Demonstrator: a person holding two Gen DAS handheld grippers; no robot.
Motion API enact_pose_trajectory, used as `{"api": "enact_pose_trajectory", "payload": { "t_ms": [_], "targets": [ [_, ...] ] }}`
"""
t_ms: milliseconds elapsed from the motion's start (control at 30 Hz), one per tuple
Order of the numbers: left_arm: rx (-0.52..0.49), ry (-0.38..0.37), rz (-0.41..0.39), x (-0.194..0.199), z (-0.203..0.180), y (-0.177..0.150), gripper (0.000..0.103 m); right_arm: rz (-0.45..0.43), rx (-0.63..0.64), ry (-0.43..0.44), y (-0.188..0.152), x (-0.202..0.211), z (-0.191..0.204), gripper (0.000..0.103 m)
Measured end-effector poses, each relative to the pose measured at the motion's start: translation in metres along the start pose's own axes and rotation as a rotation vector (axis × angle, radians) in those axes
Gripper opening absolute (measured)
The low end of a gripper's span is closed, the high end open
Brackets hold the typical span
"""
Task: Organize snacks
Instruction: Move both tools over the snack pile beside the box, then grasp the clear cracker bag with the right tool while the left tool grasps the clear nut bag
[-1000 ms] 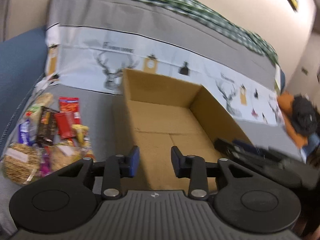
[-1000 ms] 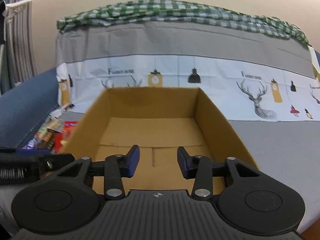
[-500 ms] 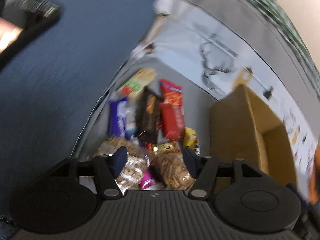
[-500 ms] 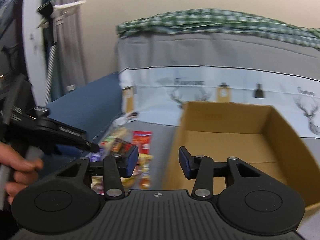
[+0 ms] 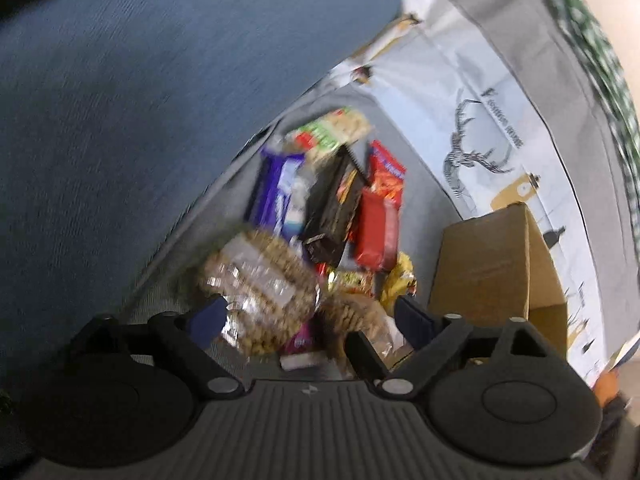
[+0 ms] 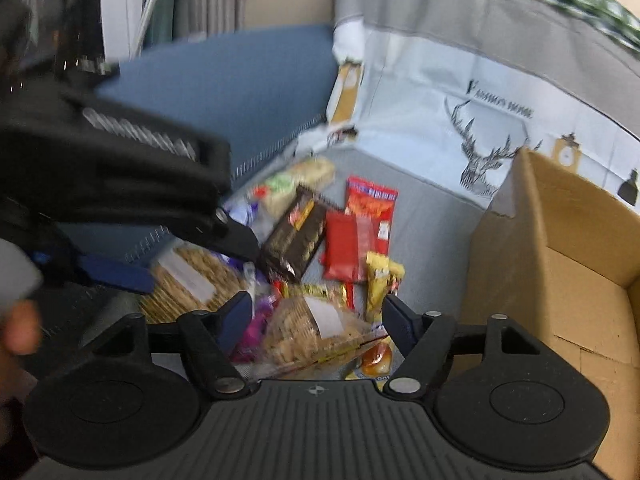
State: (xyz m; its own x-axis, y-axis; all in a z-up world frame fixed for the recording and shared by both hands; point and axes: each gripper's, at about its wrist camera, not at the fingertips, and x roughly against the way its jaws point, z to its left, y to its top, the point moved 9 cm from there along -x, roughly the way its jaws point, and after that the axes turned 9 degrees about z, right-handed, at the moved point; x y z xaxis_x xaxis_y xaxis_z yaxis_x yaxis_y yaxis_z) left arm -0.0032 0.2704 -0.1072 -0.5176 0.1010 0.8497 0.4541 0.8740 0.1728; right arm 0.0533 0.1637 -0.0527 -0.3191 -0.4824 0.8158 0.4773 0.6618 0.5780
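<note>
A pile of snack packets (image 5: 340, 220) lies on the grey sofa seat, left of an open cardboard box (image 5: 496, 264). The pile holds a red packet (image 6: 346, 246), a dark brown packet (image 6: 294, 236), a purple packet (image 5: 276, 196) and clear bags of round crackers (image 5: 260, 280). My left gripper (image 5: 310, 316) is open, its jaws wide on either side of a cracker bag, just above the pile. My right gripper (image 6: 316, 320) is open over another cracker bag (image 6: 308, 328). The left gripper also shows in the right wrist view (image 6: 180, 252). The box also shows in the right wrist view (image 6: 560, 240).
A blue cushion (image 5: 140, 100) rises left of the pile. The sofa back carries a grey and white deer-print cover (image 6: 480, 100) with green checked cloth on top. Curtains (image 6: 168, 0) hang at the far left.
Both grippers swung left from the box to the snack pile and dropped close over it. Both jaws have opened wider.
</note>
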Motion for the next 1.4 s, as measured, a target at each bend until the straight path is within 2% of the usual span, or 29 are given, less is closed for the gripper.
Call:
{"api": "enact_pose_trajectory", "payload": {
  "t_ms": [133,267,367,433,500,600,867,1133,1333,1400],
  "targets": [
    [0.1,-0.006,0.019,-0.011,0.006,0.004,0.096,0.065,0.013,0.004,-0.008,-0.018,0.001,0.076],
    [0.119,0.004,0.011,-0.018,0.003,0.009,0.1,0.081,0.029,0.01,-0.01,-0.024,0.0,0.076],
    [0.079,0.046,0.011,-0.022,-0.005,0.008,0.102,0.105,0.028,0.014,-0.016,-0.029,-0.002,0.075],
    [0.042,0.079,0.008,-0.026,-0.01,0.008,0.102,0.115,0.029,0.023,-0.019,-0.029,-0.002,0.069],
    [0.018,0.105,0.004,-0.028,-0.013,0.008,0.102,0.119,0.036,0.029,-0.021,-0.029,-0.002,0.055],
    [-0.004,0.123,0.001,-0.029,-0.015,0.008,0.102,0.115,0.039,0.019,-0.023,-0.027,-0.004,0.044],
    [-0.043,0.148,-0.001,-0.029,-0.015,0.008,0.102,0.073,0.0,0.051,-0.02,-0.003,-0.01,0.04],
    [-0.093,0.183,-0.012,-0.033,-0.019,0.005,0.102,0.001,0.015,0.022,-0.015,0.032,-0.015,0.04],
    [-0.199,0.249,-0.069,-0.027,-0.03,0.002,0.102,-0.036,-0.009,0.021,-0.019,0.046,-0.024,0.04],
    [-0.218,0.284,-0.056,-0.032,-0.029,0.001,0.102,-0.051,-0.018,0.023,-0.02,0.05,-0.025,0.04]
  ]
}}
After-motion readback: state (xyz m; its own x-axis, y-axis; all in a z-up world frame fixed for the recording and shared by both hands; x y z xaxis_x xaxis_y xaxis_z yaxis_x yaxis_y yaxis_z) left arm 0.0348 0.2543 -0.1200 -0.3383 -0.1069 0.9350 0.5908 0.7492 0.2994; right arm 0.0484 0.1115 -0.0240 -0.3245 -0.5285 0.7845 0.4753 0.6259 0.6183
